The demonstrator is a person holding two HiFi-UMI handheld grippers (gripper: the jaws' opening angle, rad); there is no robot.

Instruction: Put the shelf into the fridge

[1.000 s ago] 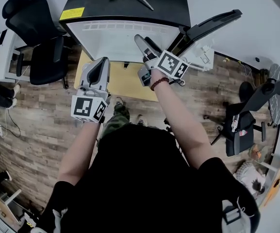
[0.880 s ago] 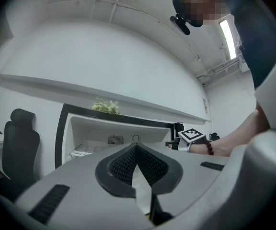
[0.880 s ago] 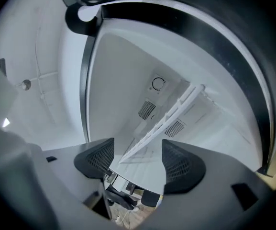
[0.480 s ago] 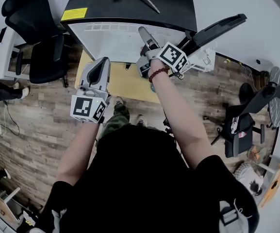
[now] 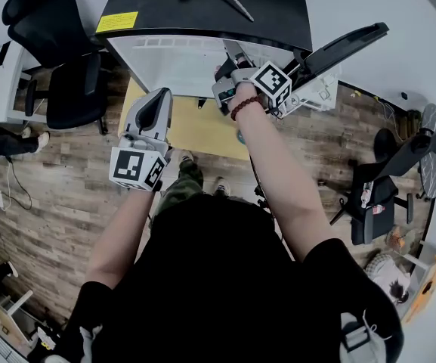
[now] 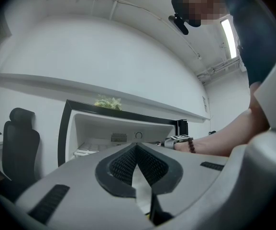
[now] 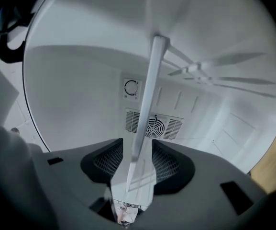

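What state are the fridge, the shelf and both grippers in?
fridge: open, door swung wide.
shelf: edge-on between the right jaws, reaching into the fridge.
right gripper: jaws closing on the shelf, pads not yet pressing.
left gripper: jaws together, empty, outside the fridge.

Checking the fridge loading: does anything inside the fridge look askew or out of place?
The thin white shelf stands on edge, tilted, inside the open white fridge, not lying flat. The right claw is closing around its near end, not yet pressing it.
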